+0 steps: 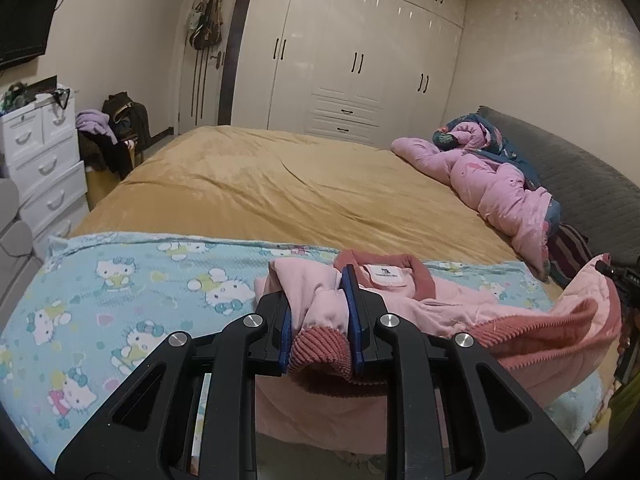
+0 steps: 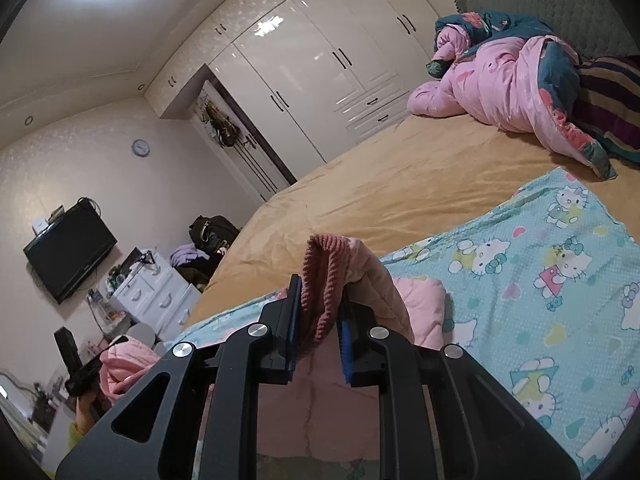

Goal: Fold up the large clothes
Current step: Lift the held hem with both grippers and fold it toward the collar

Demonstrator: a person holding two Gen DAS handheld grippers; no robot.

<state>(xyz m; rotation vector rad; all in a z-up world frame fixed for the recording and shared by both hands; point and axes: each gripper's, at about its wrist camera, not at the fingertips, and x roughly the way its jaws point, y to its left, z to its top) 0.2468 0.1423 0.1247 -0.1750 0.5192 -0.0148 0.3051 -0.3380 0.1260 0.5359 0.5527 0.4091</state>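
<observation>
bedroom with a tan bed [image 1: 280,184]; over its blue cartoon blanket [image 1: 120,280] hangs a pink jacket [image 1: 460,304], left tool [image 1: 318,312] and right tool [image 2: 318,320] each clamped on a ribbed cuff.

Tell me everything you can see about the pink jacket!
The pink jacket looks soft and quilted, with darker pink ribbed cuffs, hem and collar and a white label at the neck. It lies crumpled, inside showing, on the cat-print blanket near the bed's edge, and part of it hangs over that edge. The left tongs pinch one cuff; the right tongs pinch another ribbed edge, lifting both off the blanket.
</observation>
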